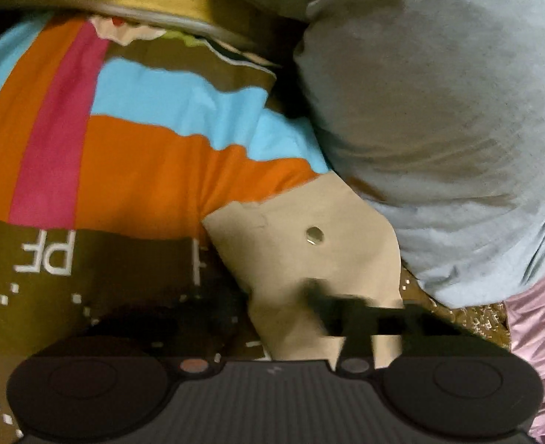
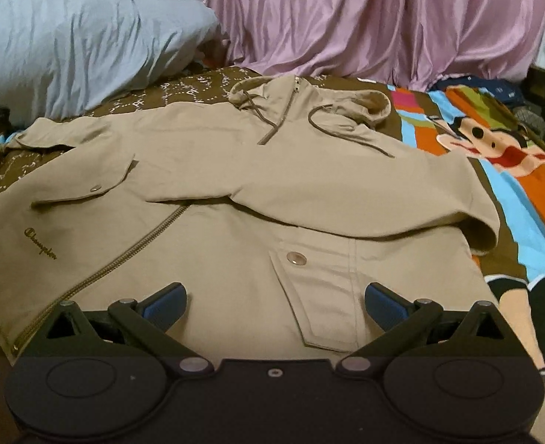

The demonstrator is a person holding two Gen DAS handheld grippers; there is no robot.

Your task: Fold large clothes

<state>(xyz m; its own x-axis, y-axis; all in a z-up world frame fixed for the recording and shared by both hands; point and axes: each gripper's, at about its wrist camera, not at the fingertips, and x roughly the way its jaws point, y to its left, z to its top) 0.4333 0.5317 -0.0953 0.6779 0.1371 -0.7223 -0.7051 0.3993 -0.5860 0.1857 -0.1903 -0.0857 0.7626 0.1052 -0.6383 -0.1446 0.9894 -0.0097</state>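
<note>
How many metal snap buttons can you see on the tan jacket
2 in the right wrist view: one snap on the upper left pocket flap of the jacket, another snap on the lower pocket flap, nearer the gripper. Folds may hide others.

Dim warm indoor light; motion blur; fisheye corners black.

A home bedroom; a bed under a bright cartoon-print bedsheet [image 2: 512,170]; a pale blue pillow [image 2: 76,51] at its far edge; pink satin drapery [image 2: 383,18] hangs behind.
</note>
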